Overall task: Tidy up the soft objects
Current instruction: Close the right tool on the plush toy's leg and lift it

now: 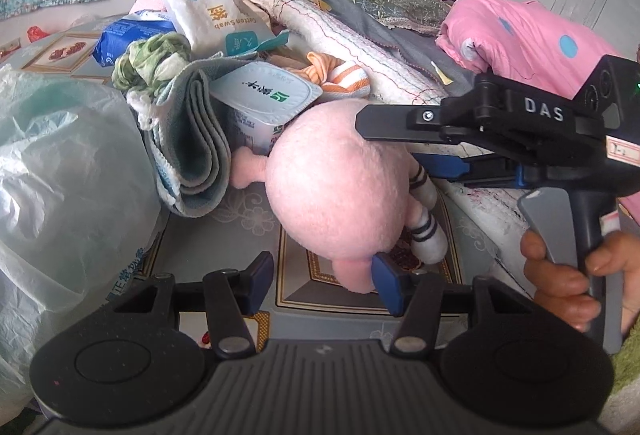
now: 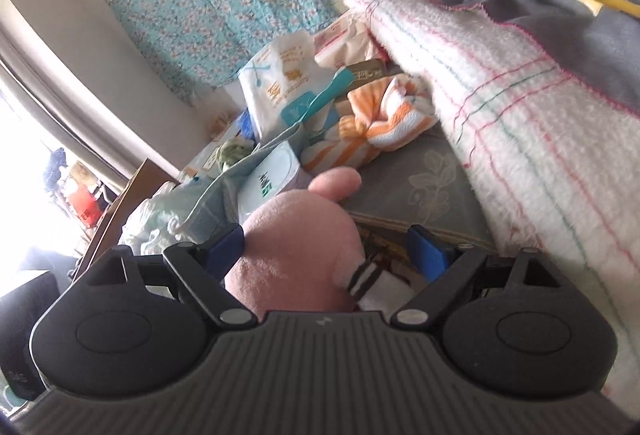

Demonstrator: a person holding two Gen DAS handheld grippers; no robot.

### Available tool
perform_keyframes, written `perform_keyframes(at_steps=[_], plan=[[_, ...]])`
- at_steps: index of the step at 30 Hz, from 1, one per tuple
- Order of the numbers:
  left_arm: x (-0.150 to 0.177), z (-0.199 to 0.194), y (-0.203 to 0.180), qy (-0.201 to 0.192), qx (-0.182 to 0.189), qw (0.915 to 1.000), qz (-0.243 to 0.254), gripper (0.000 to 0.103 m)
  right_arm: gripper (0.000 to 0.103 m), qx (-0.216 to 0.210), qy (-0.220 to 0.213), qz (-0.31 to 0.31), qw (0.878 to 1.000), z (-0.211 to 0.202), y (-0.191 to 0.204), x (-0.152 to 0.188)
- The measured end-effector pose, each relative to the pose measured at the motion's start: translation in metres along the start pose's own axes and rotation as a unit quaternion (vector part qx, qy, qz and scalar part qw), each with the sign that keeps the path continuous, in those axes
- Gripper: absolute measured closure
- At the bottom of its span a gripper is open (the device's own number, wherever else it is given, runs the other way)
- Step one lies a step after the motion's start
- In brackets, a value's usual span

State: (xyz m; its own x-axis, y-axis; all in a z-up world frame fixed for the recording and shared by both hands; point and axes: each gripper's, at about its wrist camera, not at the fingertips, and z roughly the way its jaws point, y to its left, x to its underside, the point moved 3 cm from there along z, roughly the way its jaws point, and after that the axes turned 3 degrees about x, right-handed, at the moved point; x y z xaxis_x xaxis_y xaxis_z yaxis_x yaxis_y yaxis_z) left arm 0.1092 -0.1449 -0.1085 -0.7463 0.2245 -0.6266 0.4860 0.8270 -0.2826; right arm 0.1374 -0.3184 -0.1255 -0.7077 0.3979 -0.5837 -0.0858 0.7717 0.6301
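The pink plush toy (image 1: 332,191) looks soft and fuzzy, like short fur, and its striped legs (image 1: 426,223) look like knitted sock cloth. The folded grey-blue towel (image 1: 196,151) is thick, nubbly cloth. The yogurt cup (image 1: 256,103) is smooth plastic with a shiny foil lid. The big bag (image 1: 68,187) is thin, crinkly, see-through plastic that shines a bit. The cotton swab pack (image 1: 212,15) is smooth, glossy plastic wrap. The white blanket (image 2: 528,139) is rough and woolly with thin coloured threads. The orange striped cloth (image 2: 380,123) looks soft and fluffy. The left gripper (image 1: 320,287) is dull black plastic with smooth blue pads (image 1: 386,283) and small shiny metal pins.
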Motion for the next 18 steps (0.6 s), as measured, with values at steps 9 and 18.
perform_keyframes(at_steps=[9, 18], plan=[[0.006, -0.009, 0.001, -0.009, -0.011, 0.9999, 0.0, 0.047, 0.042, 0.008, -0.016, -0.048, 0.999, -0.011, 0.027, 0.012], [0.023, -0.044, 0.009, -0.025, -0.015, 0.9996, 0.003, 0.047, 0.043, 0.16, -0.071, -0.28, 0.944, -0.02, 0.094, 0.037]])
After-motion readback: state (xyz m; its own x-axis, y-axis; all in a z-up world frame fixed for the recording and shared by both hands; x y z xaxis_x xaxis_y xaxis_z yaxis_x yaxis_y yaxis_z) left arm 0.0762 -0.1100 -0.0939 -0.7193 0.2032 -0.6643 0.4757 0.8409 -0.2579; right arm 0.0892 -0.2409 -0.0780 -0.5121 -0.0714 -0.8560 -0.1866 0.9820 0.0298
